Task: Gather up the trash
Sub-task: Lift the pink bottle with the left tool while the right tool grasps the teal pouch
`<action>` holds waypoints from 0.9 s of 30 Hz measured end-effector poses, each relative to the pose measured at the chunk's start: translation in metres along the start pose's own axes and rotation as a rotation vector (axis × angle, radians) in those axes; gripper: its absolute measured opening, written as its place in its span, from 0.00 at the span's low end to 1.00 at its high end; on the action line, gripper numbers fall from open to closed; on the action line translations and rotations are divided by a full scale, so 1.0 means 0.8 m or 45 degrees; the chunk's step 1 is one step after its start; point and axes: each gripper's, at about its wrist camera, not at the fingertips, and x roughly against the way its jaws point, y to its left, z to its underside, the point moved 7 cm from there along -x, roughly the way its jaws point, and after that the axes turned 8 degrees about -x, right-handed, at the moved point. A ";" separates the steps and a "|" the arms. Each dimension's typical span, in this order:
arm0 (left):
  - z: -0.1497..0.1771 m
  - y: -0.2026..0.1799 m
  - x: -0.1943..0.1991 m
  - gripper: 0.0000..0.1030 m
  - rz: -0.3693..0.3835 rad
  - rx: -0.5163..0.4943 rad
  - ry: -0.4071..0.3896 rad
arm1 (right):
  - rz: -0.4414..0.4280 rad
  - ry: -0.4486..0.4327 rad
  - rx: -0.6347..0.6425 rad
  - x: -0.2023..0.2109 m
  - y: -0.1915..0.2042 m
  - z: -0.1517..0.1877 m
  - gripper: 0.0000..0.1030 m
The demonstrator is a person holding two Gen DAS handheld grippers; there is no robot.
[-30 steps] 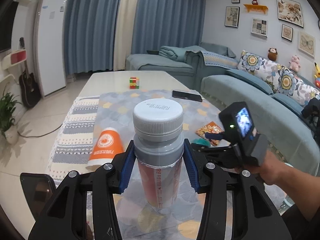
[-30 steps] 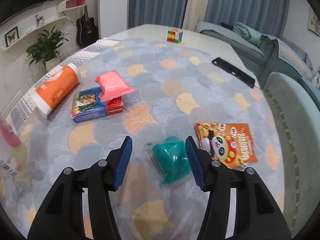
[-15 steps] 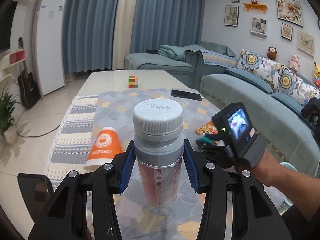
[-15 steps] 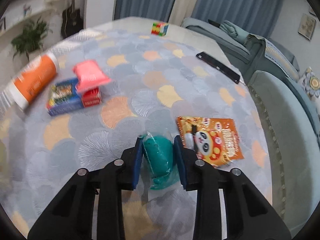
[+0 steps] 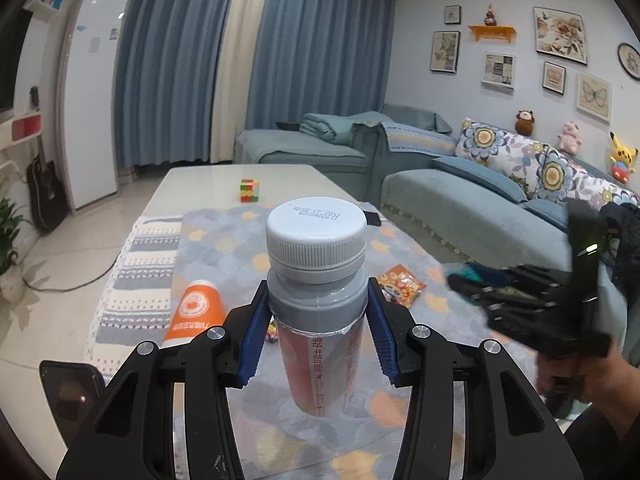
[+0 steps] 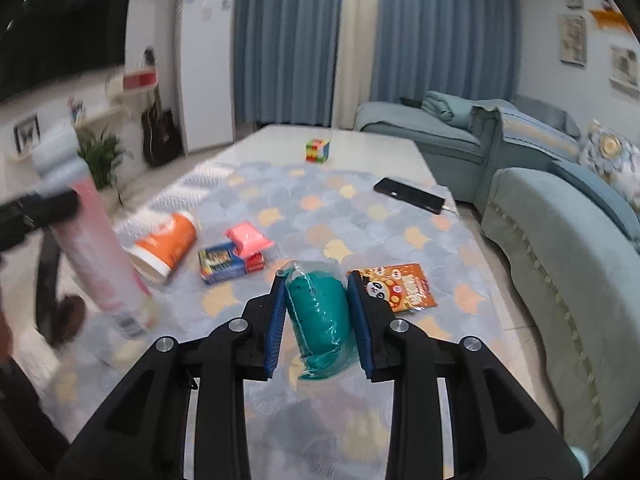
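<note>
My left gripper (image 5: 317,326) is shut on a plastic bottle (image 5: 317,304) with a grey-white cap and pink label, held upright above the table. The bottle also shows blurred at the left of the right wrist view (image 6: 92,240). My right gripper (image 6: 318,320) is shut on a teal plastic-wrapped lump (image 6: 320,316), lifted off the patterned tablecloth (image 6: 320,208). On the cloth lie an orange paper cup (image 6: 166,246) on its side, a blue-red box (image 6: 230,262) with a pink packet (image 6: 248,238) on it, and an orange panda snack bag (image 6: 396,286).
A Rubik's cube (image 6: 317,150) and a black phone (image 6: 408,194) lie at the far end of the table. A blue-grey sofa (image 6: 560,248) runs along the right side. A white fridge (image 5: 90,100), guitar and plant stand at the left.
My right gripper closed on the teal lump and lifted it off the cloth, tilting upward. The left gripper keeps hold of the bottle and has risen slightly.
</note>
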 end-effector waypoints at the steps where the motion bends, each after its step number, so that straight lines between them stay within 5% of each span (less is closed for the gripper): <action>1: -0.001 -0.003 0.001 0.43 0.000 -0.009 -0.003 | -0.003 -0.018 -0.035 0.017 -0.005 0.001 0.27; 9: 0.001 -0.021 0.003 0.43 0.016 -0.046 -0.007 | 0.058 -0.069 -0.163 0.092 -0.043 0.020 0.27; 15: -0.001 -0.060 0.010 0.43 0.123 -0.101 -0.042 | 0.108 -0.136 -0.314 0.163 -0.091 0.045 0.27; 27: 0.010 -0.247 0.031 0.43 0.601 -0.257 -0.060 | 0.396 -0.215 -0.620 0.276 -0.265 0.133 0.27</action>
